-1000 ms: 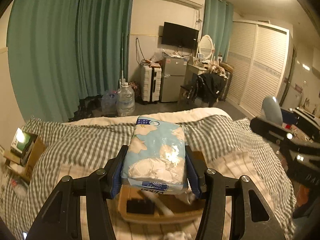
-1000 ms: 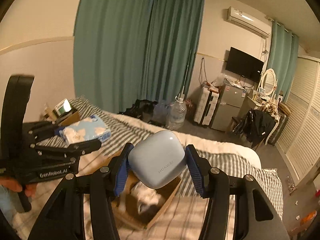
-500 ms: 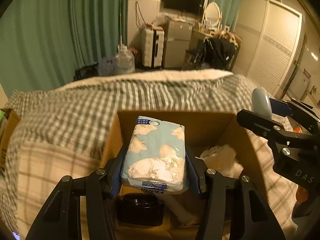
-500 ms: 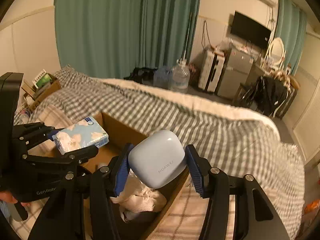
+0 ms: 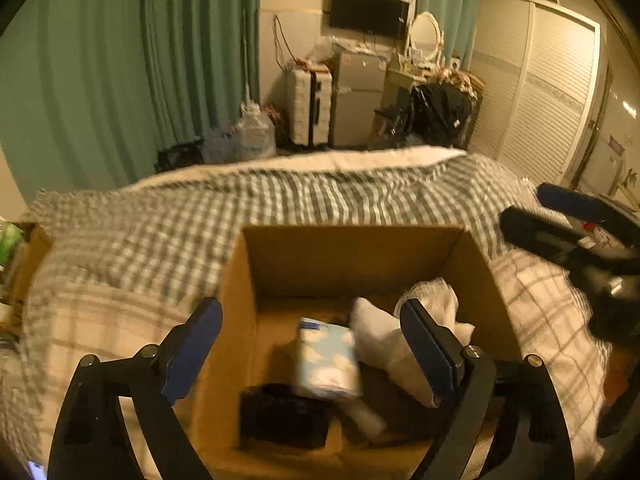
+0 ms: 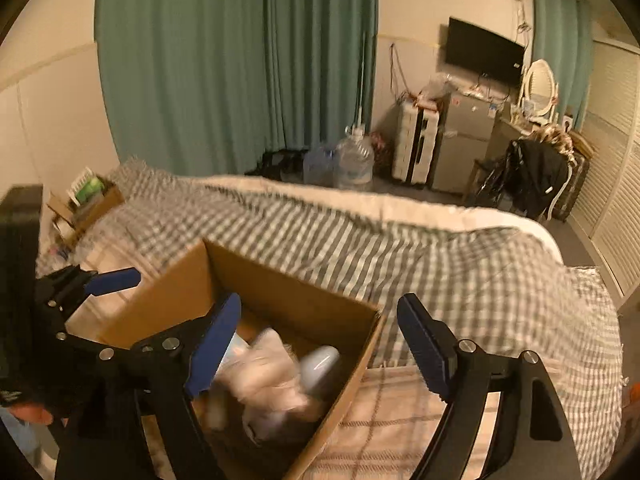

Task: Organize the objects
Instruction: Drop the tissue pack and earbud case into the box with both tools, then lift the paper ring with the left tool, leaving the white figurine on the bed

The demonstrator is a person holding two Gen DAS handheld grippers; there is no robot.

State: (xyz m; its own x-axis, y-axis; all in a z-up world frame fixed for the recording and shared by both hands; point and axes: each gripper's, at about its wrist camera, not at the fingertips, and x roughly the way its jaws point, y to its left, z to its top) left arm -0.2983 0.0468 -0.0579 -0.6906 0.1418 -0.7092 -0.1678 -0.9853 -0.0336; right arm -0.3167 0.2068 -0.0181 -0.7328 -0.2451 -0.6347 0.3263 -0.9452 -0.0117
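Note:
An open cardboard box (image 5: 352,256) sits on the bed. My left gripper (image 5: 310,306) hangs over it, its jaws opening wide with nothing pressed between the pads. Below it a light blue tissue pack (image 5: 326,356) lies blurred in the box, beside crumpled white material (image 5: 400,332) and a black item (image 5: 284,416). My right gripper (image 6: 320,300) is over the box's right rim (image 6: 372,344), jaws also opening and empty. A pale blue earbud case (image 6: 320,364) rests inside the box beneath it. Each gripper shows in the other's view: the right gripper (image 5: 560,224), the left gripper (image 6: 100,280).
A grey checked quilt (image 5: 280,208) covers the bed around the box. A small carton with a green item (image 6: 90,192) stands at the bed's far left. Beyond the bed are green curtains (image 6: 240,60), water jugs (image 6: 354,160), a suitcase (image 5: 310,108) and a wardrobe (image 5: 536,92).
Both grippers have sunk toward the box and opened. The tissue pack has left the left jaws and the earbud case the right jaws; both now lie in the box.

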